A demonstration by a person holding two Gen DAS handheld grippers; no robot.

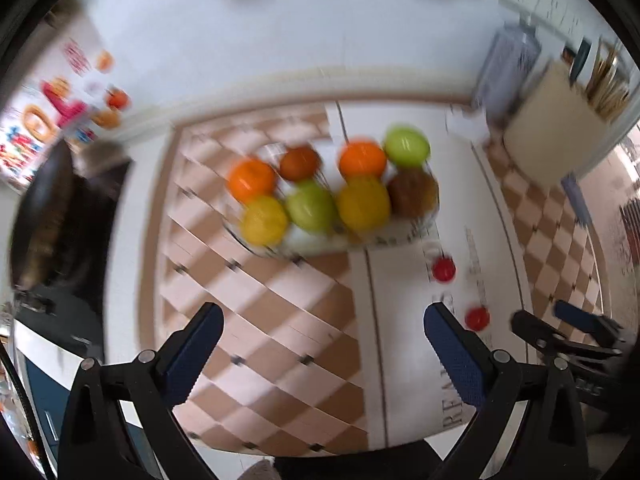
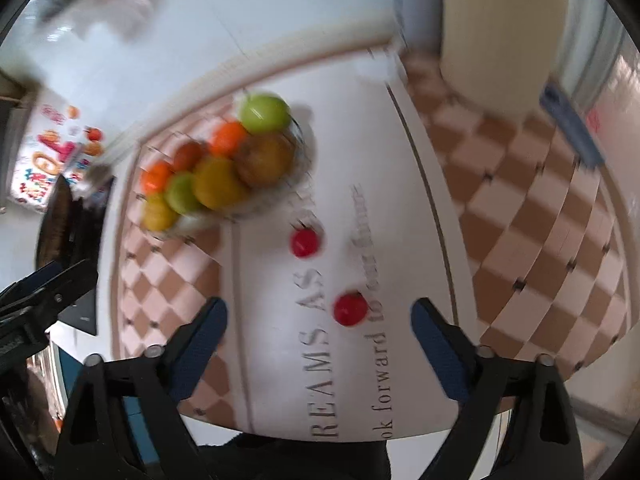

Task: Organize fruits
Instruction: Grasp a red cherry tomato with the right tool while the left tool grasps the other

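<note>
A clear bowl (image 1: 400, 236) (image 2: 302, 140) on the table holds several fruits: oranges (image 1: 252, 180), green apples (image 1: 407, 146) (image 2: 264, 113), yellow fruits (image 1: 363, 203) (image 2: 218, 182) and brown ones (image 1: 412, 192) (image 2: 264, 160). Two small red fruits lie loose on the cloth: one (image 1: 444, 269) (image 2: 305, 242) near the bowl, one (image 1: 477, 318) (image 2: 351, 309) nearer me. My left gripper (image 1: 322, 328) is open and empty above the checkered cloth. My right gripper (image 2: 316, 322) (image 1: 560, 320) is open and empty, the nearer red fruit just ahead between its fingers.
The tablecloth (image 1: 280, 312) is checkered with a white printed strip (image 2: 352, 360). A beige container (image 1: 556, 136) (image 2: 500, 28) and a clear bottle (image 1: 508, 68) stand at the back right. A dark object (image 1: 48, 208) sits at the left edge.
</note>
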